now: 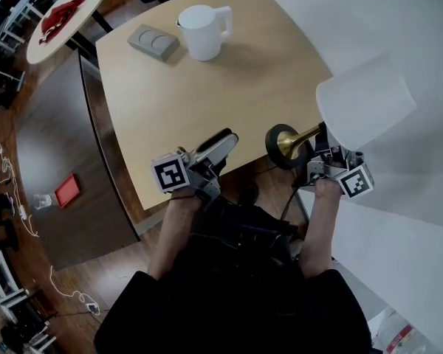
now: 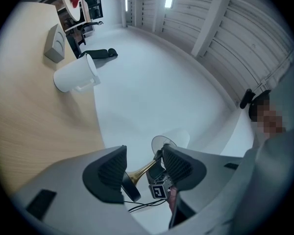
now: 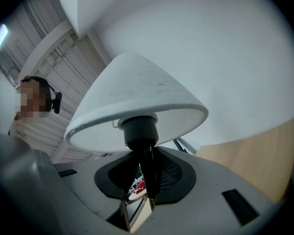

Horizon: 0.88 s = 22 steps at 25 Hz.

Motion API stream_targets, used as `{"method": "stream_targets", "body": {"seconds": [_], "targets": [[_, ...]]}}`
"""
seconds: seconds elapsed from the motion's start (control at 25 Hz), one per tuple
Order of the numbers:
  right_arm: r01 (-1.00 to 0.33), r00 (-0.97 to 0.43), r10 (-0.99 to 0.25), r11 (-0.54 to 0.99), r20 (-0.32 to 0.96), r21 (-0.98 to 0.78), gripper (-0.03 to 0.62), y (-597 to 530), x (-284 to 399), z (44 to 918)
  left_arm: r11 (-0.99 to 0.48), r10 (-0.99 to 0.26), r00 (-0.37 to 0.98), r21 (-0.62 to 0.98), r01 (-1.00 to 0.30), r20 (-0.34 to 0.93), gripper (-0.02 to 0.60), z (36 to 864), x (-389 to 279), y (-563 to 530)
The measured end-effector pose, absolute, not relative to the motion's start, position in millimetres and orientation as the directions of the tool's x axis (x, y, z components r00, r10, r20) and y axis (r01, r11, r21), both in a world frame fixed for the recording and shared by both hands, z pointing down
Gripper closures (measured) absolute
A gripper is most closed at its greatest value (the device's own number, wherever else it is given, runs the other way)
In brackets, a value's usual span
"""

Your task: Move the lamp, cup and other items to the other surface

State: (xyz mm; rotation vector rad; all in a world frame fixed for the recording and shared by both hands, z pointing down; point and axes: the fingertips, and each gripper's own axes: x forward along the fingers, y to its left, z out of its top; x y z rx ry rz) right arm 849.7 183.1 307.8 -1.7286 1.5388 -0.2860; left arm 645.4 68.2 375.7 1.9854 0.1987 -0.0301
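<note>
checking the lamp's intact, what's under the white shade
Under the shade a black socket shows, and below it the dark lamp stem, clamped in the right gripper. Whether a bulb sits inside cannot be seen: the shade covers that part.

- The wooden table (image 1: 177, 109) is bare over its near and middle parts, so a gripper has wide passage there.
- At its far end, a white jug (image 1: 204, 32) and a flat grey box (image 1: 153, 41) stand just beside each other, leaving only a narrow gap.
- The white surface (image 1: 406, 28) on the right lies open.
- The lamp (image 1: 363, 102), clamped in the right gripper (image 1: 321, 157), lies across the seam between both tops, its shade over the white edge.
</note>
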Motion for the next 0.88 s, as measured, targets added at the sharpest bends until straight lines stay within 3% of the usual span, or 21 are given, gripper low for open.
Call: {"method": "stream_targets", "body": {"seconds": [0.56, 0.88], "targets": [[-0.710, 0.154, -0.936, 0.117, -0.316, -0.695, 0.499, 185.7, 882.1, 329.5, -0.441, 0.004, 0.997, 0.895, 0.065, -0.071, 0.345, 379.3, 656.1, 90.3], [-0.724, 0.162, -0.933, 0.109, -0.321, -0.681, 0.499, 159.8, 883.2, 326.1, -0.433, 0.004, 0.996, 0.898, 0.080, -0.086, 0.345, 382.8, 656.9, 63.6]]}}
